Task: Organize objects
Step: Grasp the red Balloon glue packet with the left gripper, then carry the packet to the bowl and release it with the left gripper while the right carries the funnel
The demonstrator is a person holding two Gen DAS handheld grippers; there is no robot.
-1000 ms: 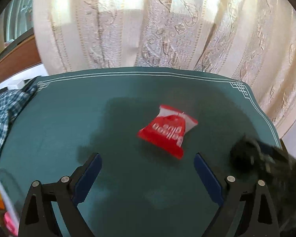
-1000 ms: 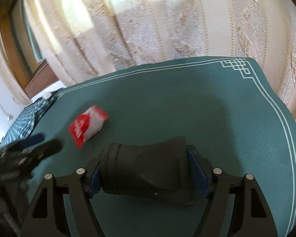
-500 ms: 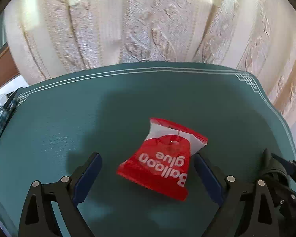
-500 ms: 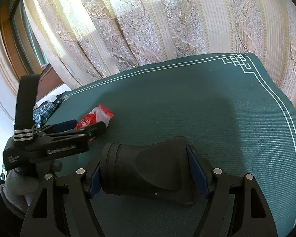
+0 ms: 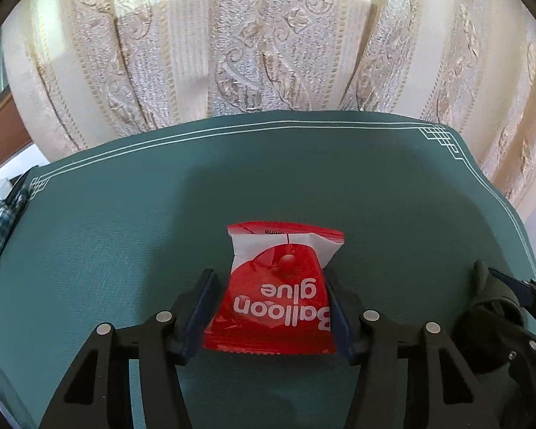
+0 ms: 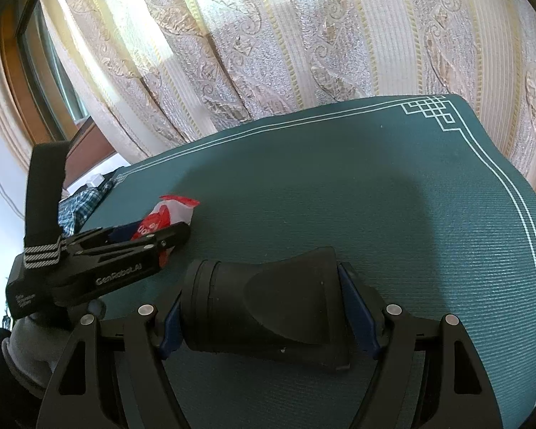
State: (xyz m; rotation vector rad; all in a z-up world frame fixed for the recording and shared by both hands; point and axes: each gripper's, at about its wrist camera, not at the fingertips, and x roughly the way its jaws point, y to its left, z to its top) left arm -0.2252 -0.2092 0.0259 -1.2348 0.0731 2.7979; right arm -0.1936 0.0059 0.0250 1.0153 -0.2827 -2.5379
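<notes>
Since the earlier frames, the left tongs (image 5: 271, 307) have been brought forward over the green surface (image 5: 393, 193) and narrowed around the red packet (image 5: 278, 293), which was lying free ahead of wide-open fingers a second ago. Both blue pads (image 5: 202, 312) are now seen against the packet's two sides, so the packet is judged to be gripped, or at the very point of being gripped; whether it has been raised off the surface cannot be told. The step in hand is taken to be the pickup of the packet, with its placement elsewhere not yet begun.

In the right wrist view, the left tongs (image 6: 150, 230) are held low and nearly level, reaching in from the left edge, with a gloved hand (image 6: 32, 343) behind them. The right tongs (image 6: 264, 318) are kept closed on a black flared nozzle (image 6: 268, 311), which is held crosswise just above the surface, near the packet (image 6: 168, 214) but apart from it. A patterned curtain (image 5: 268, 35) hangs behind.
</notes>
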